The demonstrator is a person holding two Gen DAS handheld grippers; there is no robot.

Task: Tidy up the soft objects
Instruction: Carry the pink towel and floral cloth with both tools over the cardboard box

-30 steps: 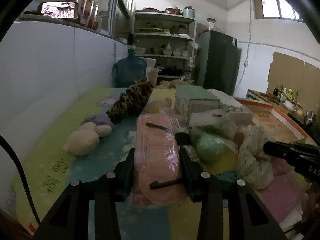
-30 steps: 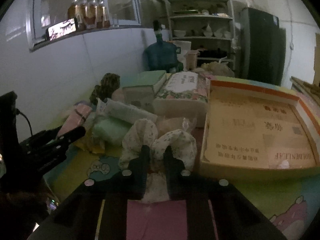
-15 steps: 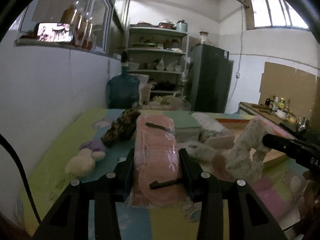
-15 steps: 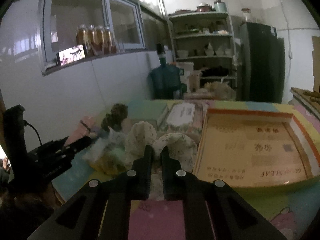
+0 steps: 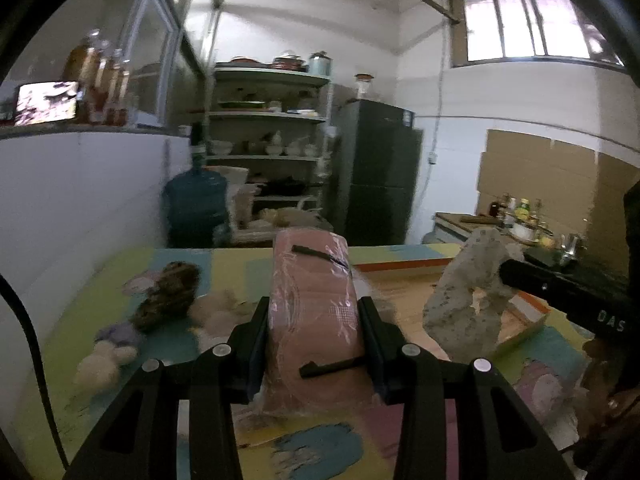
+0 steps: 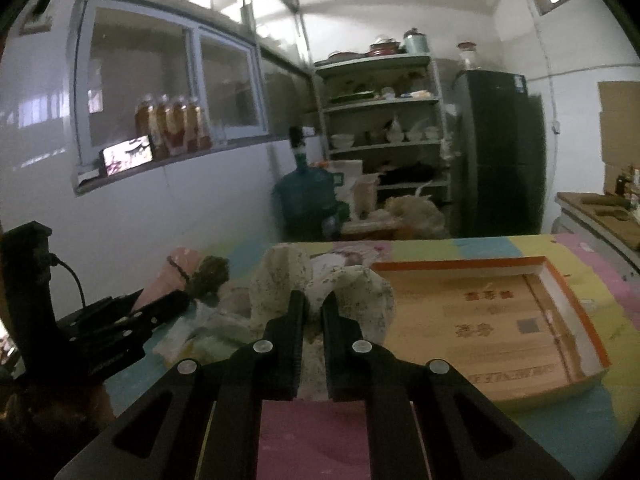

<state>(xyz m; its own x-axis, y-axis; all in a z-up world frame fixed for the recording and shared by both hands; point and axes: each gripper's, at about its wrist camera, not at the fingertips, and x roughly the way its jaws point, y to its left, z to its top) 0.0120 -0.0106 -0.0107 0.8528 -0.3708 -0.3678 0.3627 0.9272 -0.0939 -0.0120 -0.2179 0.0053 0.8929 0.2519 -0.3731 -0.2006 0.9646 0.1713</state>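
My left gripper [image 5: 314, 312] is shut on a pink plastic-wrapped pack [image 5: 312, 300] and holds it raised above the mat. My right gripper [image 6: 314, 300] is shut on a white floral cloth [image 6: 280, 280], which hangs bunched around the fingers; it also shows in the left wrist view [image 5: 468, 300]. A leopard-print soft item [image 5: 168, 296] and small plush toys [image 5: 108, 356] lie on the mat at the left. The pink pack also shows in the right wrist view [image 6: 172, 276].
A shallow cardboard box with an orange rim [image 6: 500, 320] lies on the colourful mat [image 6: 600, 420] to the right. Packs of tissues [image 6: 208, 336] lie left of it. A white wall [image 5: 80, 208] borders the mat's left; shelves [image 5: 272, 152] and a dark fridge [image 5: 376, 176] stand beyond.
Both grippers have lifted up and back with their loads; the pile of packs on the mat has dropped out of the left view, and the box now lies lower in the right view.
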